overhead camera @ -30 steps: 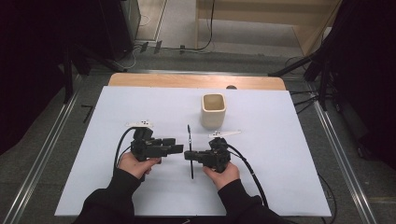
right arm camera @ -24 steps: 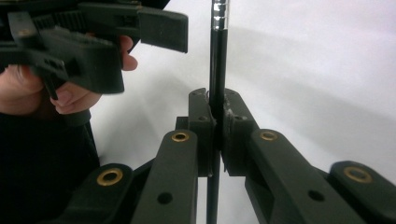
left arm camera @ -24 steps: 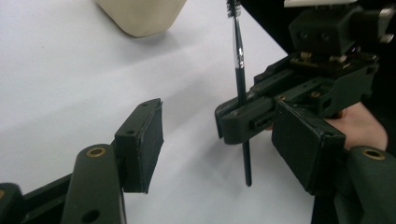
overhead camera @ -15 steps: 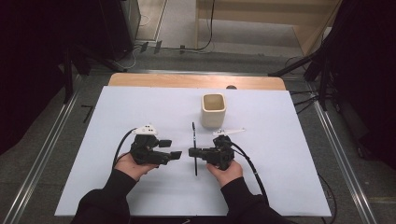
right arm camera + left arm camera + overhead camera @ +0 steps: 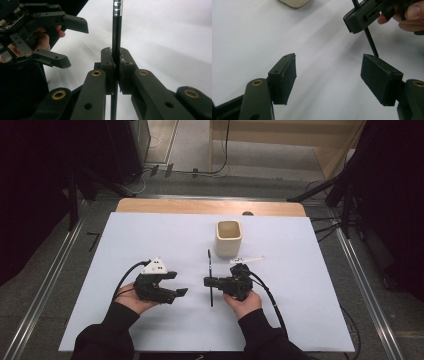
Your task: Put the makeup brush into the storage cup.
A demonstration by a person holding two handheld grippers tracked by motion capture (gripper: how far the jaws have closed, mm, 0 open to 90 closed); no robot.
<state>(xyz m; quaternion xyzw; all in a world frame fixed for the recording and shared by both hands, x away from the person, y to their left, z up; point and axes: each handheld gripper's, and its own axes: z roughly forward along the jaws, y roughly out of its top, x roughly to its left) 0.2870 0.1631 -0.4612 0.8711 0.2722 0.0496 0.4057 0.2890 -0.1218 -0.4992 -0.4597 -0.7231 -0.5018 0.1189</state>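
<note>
A thin black stick [image 5: 209,262] with a silver band near one end [image 5: 117,30] is held level above the white table [image 5: 150,235]. My right gripper [image 5: 206,281] [image 5: 116,56] is shut on its middle. My left gripper [image 5: 179,283] [image 5: 329,65] faces it from the left, a short way off. It is open, its jaws have just been opening, and nothing is between them. The left gripper view has the stick [image 5: 370,45] and the right gripper [image 5: 357,21] at upper right. The right gripper view has the left gripper [image 5: 77,45] at upper left.
A beige cup [image 5: 229,237] [image 5: 294,2] stands upright behind the stick's far end. A small white flat piece [image 5: 247,259] lies just right of it. Cables trail from both grippers toward the near edge. A wooden strip [image 5: 210,207] borders the table's far side.
The left gripper's jaws have spread wider and stand a little farther from the stick. The right gripper keeps its hold and has shifted slightly right with the stick.
</note>
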